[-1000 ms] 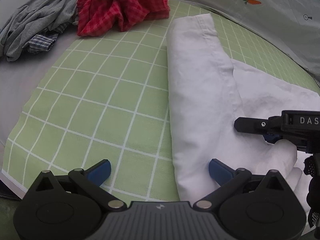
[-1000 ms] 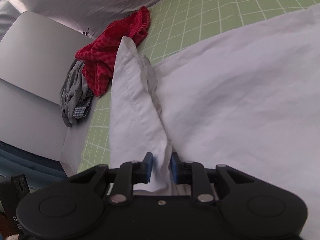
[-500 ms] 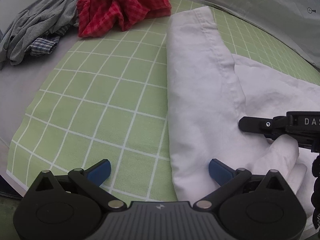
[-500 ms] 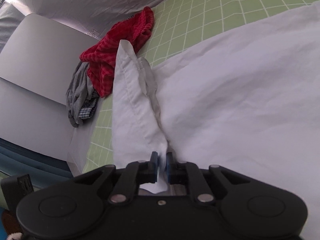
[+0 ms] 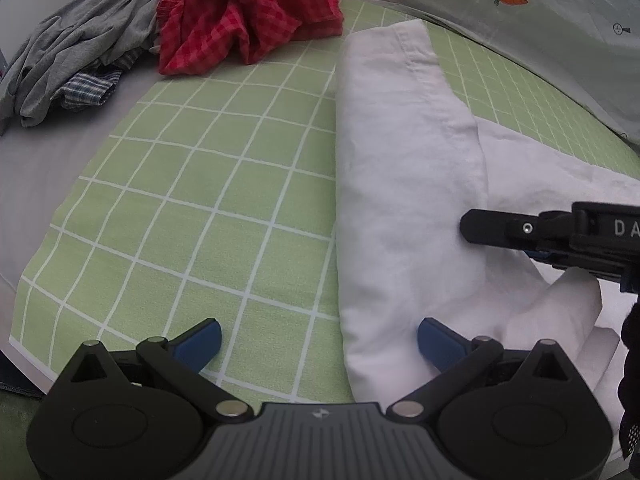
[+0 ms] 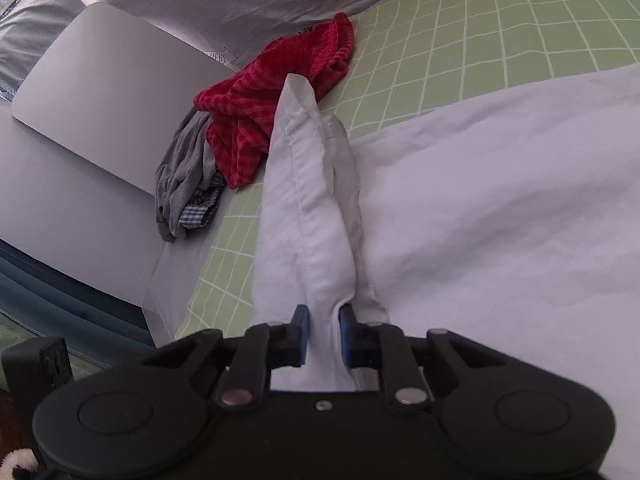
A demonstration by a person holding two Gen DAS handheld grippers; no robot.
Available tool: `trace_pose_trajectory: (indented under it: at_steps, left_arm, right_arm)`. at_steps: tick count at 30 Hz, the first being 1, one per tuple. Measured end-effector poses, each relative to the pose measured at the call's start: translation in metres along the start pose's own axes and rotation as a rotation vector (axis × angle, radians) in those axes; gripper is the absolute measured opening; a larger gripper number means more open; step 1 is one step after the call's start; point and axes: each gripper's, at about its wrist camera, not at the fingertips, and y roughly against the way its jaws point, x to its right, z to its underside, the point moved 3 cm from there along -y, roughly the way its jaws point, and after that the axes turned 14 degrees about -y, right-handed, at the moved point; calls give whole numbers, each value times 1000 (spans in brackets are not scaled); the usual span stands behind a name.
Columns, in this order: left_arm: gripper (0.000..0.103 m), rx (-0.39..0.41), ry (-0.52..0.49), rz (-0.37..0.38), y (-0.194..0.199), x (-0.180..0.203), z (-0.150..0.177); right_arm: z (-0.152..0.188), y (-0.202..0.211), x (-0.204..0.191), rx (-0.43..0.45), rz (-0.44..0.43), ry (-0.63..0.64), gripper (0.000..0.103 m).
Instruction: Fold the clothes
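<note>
A white garment (image 5: 404, 184) lies on the green checked sheet (image 5: 192, 200), one long sleeve or leg folded over along its left edge. My left gripper (image 5: 320, 338) is open, its fingers straddling the near end of that white strip. My right gripper (image 6: 324, 334) has the white fabric (image 6: 308, 216) between its fingers and lifts it into a ridge; the jaws stand slightly wider than before. The right gripper also shows in the left wrist view (image 5: 536, 248), low over the white garment at the right.
A red checked garment (image 5: 244, 20) and a grey one (image 5: 76, 40) with a blue plaid piece are heaped at the far left of the bed. A grey pillow (image 6: 104, 92) and a pale patterned sheet (image 5: 520, 8) lie beyond.
My right gripper's jaws closed tight on the white fabric half a second ago and now stand a little wider, fabric still between them. The left gripper has edged forward slightly, still open.
</note>
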Motion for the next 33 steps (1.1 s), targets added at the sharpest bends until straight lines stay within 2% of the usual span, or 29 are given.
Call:
trace_pose_trajectory:
  at_steps: [5, 14, 23, 26, 30, 32, 33]
  left_arm:
    - [103, 43, 6, 62, 10, 5, -2]
    - [103, 128, -194, 145, 28, 58, -24]
    - [103, 232, -266, 298, 45, 91, -41]
    - [103, 221, -310, 280, 41, 99, -41]
    - [103, 98, -341, 190, 18, 99, -32]
    - [103, 51, -307, 157, 8, 86, -25]
    - [103, 28, -289, 140, 4, 80, -22]
  right_arm:
    - [9, 31, -16, 95, 23, 85, 13]
    - [7, 103, -1, 277, 113, 85, 13]
    - [4, 168, 6, 457, 170, 55, 13]
    - [3, 168, 15, 432, 222, 63, 13]
    - [7, 145, 41, 329, 281, 16, 15]
    - [14, 132, 49, 284, 293, -11, 21]
    - [18, 129, 51, 274, 301, -12, 29]
